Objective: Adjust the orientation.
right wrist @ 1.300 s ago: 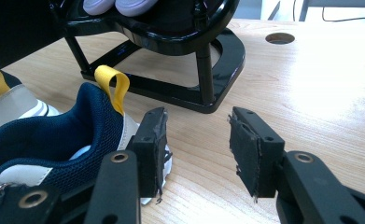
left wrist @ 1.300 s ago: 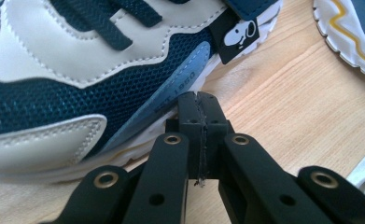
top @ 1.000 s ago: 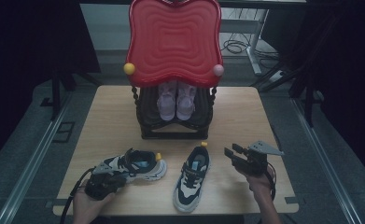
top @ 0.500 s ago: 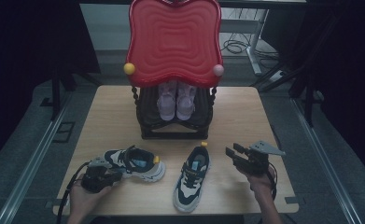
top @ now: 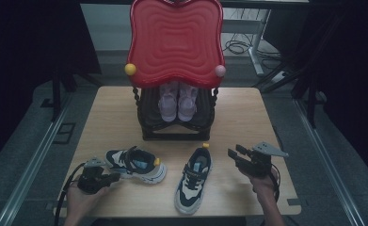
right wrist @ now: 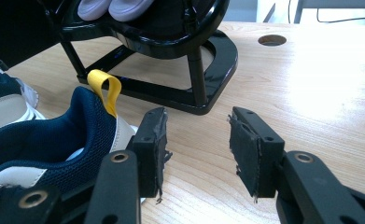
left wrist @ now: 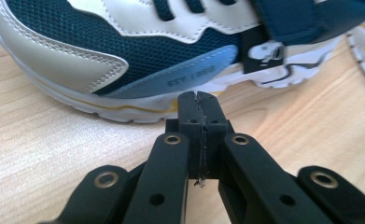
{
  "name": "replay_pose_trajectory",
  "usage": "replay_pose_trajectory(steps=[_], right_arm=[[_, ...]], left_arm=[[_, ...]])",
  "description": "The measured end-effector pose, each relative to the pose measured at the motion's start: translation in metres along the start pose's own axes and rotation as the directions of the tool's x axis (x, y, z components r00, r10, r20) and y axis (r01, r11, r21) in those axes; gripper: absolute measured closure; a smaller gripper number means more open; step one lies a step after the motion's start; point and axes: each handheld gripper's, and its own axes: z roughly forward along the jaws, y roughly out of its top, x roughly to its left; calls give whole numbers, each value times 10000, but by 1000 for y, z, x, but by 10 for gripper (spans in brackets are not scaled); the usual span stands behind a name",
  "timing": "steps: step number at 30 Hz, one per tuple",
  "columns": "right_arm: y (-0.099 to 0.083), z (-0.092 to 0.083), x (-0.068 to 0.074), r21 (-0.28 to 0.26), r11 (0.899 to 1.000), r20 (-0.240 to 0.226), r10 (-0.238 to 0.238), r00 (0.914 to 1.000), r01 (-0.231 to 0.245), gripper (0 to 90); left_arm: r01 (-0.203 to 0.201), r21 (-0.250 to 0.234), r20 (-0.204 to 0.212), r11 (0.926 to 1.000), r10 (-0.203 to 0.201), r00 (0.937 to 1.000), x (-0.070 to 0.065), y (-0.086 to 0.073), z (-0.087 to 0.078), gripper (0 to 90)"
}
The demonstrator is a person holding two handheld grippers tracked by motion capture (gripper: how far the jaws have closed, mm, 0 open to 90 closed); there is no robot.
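resting closed, the left tool (left wrist: 200, 100) seemingly just short of the left sneaker (left wrist: 138, 51)'s sole.

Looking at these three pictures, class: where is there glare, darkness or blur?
High view: dim, surroundings near black, the red shoe rack brightest. Right gripper view: glare whitens the table at right. Left gripper view: evenly lit, the sneaker sharp, the shut tongs blurring toward the bottom edge.

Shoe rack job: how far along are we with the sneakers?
Done: a pink pair sits in the black rack. In hand: nothing; the left gripper, jaws shut, sits by the left sneaker; the right gripper is open beside the right sneaker. Left: both likely still need racking.
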Motion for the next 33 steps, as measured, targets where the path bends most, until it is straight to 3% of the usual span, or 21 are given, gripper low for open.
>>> replay_pose_trajectory(steps=[8, 15, 19, 24, 33], right_arm=[[0, 0, 0, 41, 10000, -1, -5, 10000, 5, 559], [-1, 0, -1, 24, 10000, 26, -1, 10000, 1, 559], [-1, 0, -1, 30, 10000, -20, 53, 10000, -53, 559], [0, -2, -3, -97, 9999, 24, 61, 10000, -61, 559], [-1, -1, -3, -4, 10000, 39, 59, 10000, -59, 559]], left_arm=[[-24, -1073, 515, 9942, 79, 9986, -10, 10, -28, 900], [-353, -1520, 680, 9877, 461, 9966, -24, 35, -30, 900], [-363, -1648, 1018, 9857, 536, 9934, -28, 51, -27, 900], [-623, -1690, 1092, 9836, 815, 9907, -35, 71, -18, 900], [-965, -1356, 1226, 9861, 1133, 9860, -46, 98, 7, 900]])
